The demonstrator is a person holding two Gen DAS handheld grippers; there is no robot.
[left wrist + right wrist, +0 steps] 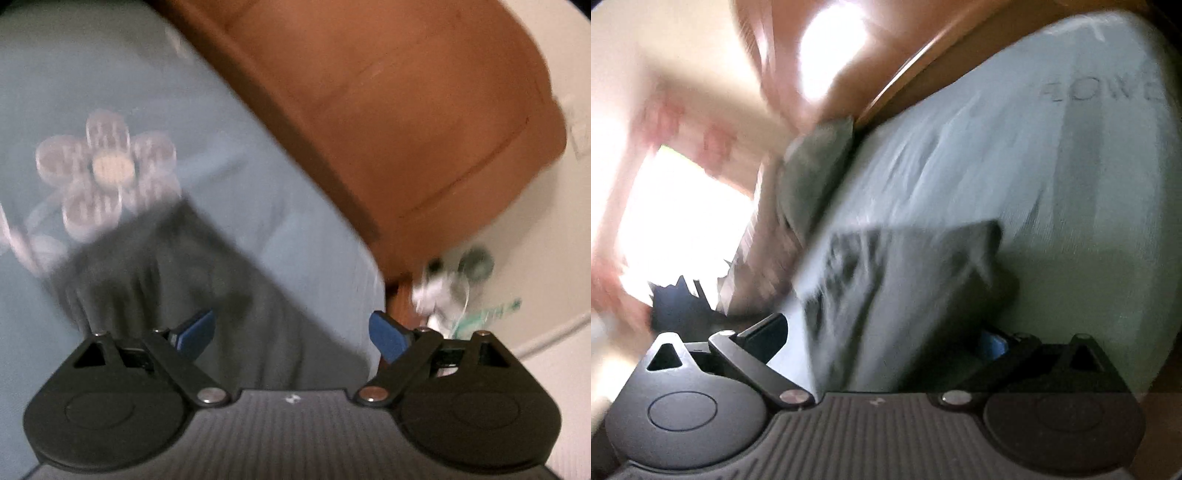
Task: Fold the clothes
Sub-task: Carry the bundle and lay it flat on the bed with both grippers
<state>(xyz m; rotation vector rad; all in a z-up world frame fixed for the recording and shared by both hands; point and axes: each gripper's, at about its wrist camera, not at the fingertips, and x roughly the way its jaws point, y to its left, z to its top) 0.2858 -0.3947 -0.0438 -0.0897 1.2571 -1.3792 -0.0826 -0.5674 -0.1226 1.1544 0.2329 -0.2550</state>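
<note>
A dark grey garment lies on the pale blue bed sheet, just ahead of my left gripper, which is open and empty with its blue pads wide apart above the cloth's near edge. In the right wrist view the same grey garment fills the space between the fingers of my right gripper. The fingers stand wide apart; the cloth drapes over the gap and hides part of the right finger. Both views are blurred by motion.
A brown wooden headboard runs along the bed's edge. A small white fan stands on the pale floor beyond the bed corner. A grey pillow lies at the bed's edge by a bright window.
</note>
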